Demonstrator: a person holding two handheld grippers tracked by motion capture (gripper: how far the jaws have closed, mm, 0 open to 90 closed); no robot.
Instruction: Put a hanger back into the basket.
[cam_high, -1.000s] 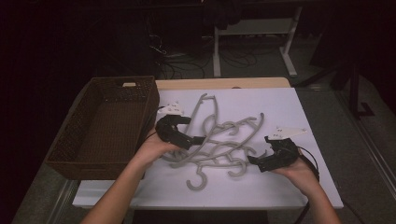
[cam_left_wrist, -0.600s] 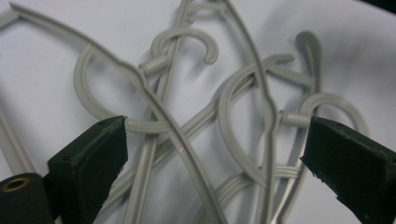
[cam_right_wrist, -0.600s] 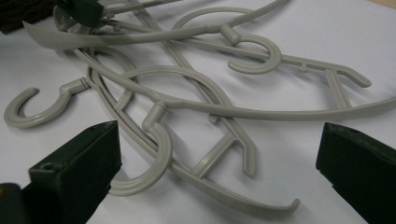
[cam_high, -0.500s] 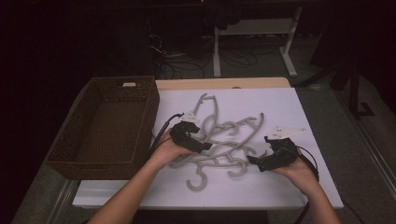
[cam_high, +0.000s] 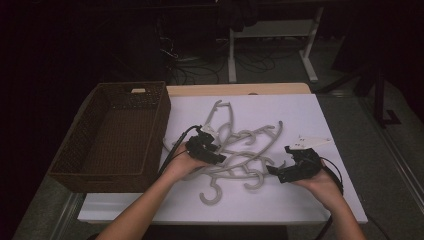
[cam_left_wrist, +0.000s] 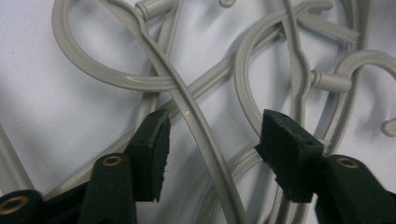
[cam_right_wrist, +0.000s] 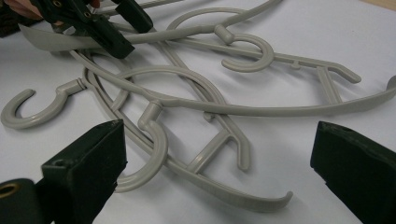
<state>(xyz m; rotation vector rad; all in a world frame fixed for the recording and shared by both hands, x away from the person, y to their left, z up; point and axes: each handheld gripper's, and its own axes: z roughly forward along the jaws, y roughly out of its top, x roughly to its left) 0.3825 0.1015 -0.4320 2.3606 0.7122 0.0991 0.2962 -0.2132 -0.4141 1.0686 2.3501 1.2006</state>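
A tangled pile of grey plastic hangers (cam_high: 240, 150), at least four by the hooks showing, lies mid-table on the white sheet (cam_high: 330, 115). The left gripper (cam_high: 216, 158) has just been closing, one hanger arm (cam_left_wrist: 196, 126) between its jaws, untouched. The right gripper (cam_high: 274, 172) stands wide apart beside the pile. One wicker basket (cam_high: 75, 160) sits left.

The table (cam_high: 320, 200), covered with a white sheet, carries a tangled pile of grey plastic hangers (cam_high: 240, 150) near its middle and a dark woven basket (cam_high: 107, 175) just left of the hangers.
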